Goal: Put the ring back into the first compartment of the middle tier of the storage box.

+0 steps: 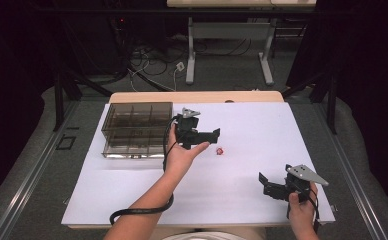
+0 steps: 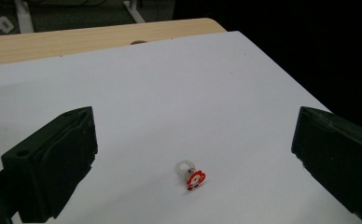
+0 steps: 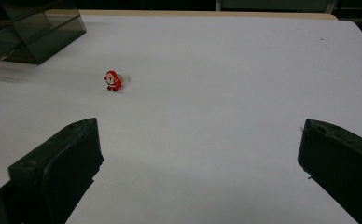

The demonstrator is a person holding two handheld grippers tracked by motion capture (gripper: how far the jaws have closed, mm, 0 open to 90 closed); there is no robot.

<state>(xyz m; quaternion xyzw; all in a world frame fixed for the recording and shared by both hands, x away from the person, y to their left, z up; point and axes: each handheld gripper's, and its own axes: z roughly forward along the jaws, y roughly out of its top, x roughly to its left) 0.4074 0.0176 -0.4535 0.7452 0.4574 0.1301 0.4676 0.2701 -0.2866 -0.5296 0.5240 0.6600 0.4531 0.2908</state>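
High view | left gripper (image 1: 209,137) jaws apart near Santa ring (image 1: 220,150) | right gripper (image 1: 268,184) jaws apart | organizer box (image 1: 137,129) beside

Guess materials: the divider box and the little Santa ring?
Box: looks like smoked translucent plastic, glossy; the dividers show through its walls and the edges catch light. Santa ring: likely moulded plastic, with a clear, slightly frosted band and an opaque red-and-white glossy figure. Too small to be sure.

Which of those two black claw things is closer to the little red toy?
The left gripper, beside the Santa ring; the right gripper waits open near the table's front edge.
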